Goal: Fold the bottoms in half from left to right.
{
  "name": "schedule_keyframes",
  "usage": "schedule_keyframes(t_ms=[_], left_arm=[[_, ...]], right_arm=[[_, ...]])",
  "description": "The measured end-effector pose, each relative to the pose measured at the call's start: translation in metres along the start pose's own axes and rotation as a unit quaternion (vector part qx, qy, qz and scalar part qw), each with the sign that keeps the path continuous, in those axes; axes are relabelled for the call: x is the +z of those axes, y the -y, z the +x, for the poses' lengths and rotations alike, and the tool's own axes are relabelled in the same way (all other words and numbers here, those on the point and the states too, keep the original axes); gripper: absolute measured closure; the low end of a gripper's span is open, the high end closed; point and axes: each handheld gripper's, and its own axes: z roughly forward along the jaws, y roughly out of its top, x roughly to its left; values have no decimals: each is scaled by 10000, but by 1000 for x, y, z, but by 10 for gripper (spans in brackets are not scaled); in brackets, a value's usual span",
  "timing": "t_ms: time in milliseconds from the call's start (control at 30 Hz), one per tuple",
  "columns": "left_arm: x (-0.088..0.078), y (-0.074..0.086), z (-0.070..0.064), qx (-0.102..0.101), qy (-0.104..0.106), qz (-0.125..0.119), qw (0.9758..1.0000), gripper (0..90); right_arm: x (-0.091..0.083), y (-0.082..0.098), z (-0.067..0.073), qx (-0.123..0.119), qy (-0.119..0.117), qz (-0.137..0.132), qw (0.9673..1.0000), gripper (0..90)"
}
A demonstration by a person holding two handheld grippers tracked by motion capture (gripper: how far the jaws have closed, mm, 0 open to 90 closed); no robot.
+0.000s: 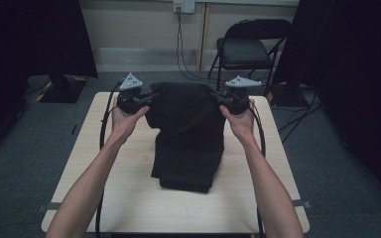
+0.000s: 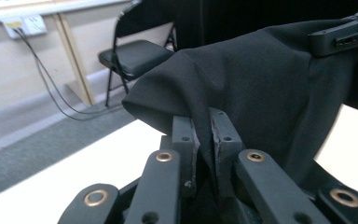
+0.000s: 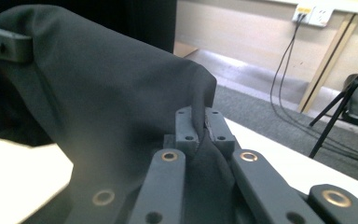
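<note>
the black garment (image 1: 187, 134) hangs between the two grippers over the far half of the light wooden table (image 1: 129, 198); its top edge is stretched from one gripper to the other, while its lower part lies folded on the tabletop, reaching toward the person. the left gripper (image 1: 151, 97) is clamped on the garment's upper left corner; in the left gripper view its jaws stand close together with a fold of the black cloth (image 2: 261, 88) pinched between the pads. the right gripper (image 1: 214, 96) is clamped on the upper right corner, and the right gripper view shows the cloth (image 3: 98, 93) squeezed between its nearly closed jaws in the same way. both grippers are held above the table's far edge, well apart, each with a grey three-cornered plate on top. a black cable runs from each gripper back along the forearm. beyond the table stands a black folding chair (image 1: 245, 49) on grey carpet, near a wall socket (image 1: 184, 6) with cords hanging down
</note>
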Motion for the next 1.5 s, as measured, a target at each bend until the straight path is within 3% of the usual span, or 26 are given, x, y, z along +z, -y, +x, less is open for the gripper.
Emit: schedule_keyframes(t_ms=[67, 367, 433, 567, 700, 800, 900, 1000, 1067, 1167, 1233, 1333, 1400, 1500], left_arm=[[-2, 12, -4, 10, 91, 43, 9999, 830], [-21, 59, -35, 73, 415, 162, 9990, 823], [-24, 68, -40, 156, 415, 297, 9986, 821], [-33, 88, -51, 133, 573, 407, 9974, 816], [-41, 104, -62, 169, 626, 553, 9964, 783], [-48, 112, -67, 106, 811, 579, 9950, 782], [-52, 117, -70, 87, 839, 646, 9943, 743], [-55, 117, -69, -30, 855, 582, 9946, 681], [-55, 114, -70, 1, 898, 520, 9946, 644], [-57, 108, -73, -22, 911, 394, 9951, 588], [-57, 103, -75, 37, 870, 340, 9956, 550], [-60, 101, -75, -49, 885, 310, 9956, 504], [-64, 100, -75, 1, 850, 313, 9959, 468], [-71, 97, -72, -59, 806, 166, 9966, 466]], right_arm=[[-3, 14, 1, 78, -147, 23, 9999, 863], [-23, 60, 19, 0, -475, 169, 9987, 827], [-28, 71, 25, -5, -624, 219, 9978, 823], [-36, 94, 37, 0, -807, 295, 9963, 827], [-39, 112, 50, -141, -946, 496, 9942, 819], [-40, 126, 59, -139, -1025, 621, 9927, 805], [-41, 131, 65, -211, -1087, 730, 9912, 772], [-45, 135, 67, -202, -1161, 754, 9902, 752], [-50, 138, 70, -230, -1238, 818, 9887, 742], [-58, 144, 77, -471, -1297, 974, 9856, 713], [-65, 147, 81, -661, -1129, 1056, 9858, 681], [-75, 151, 83, -621, -1221, 1042, 9851, 628], [-82, 150, 82, -553, -1325, 993, 9846, 601], [-84, 142, 80, -399, -1354, 764, 9870, 557]])
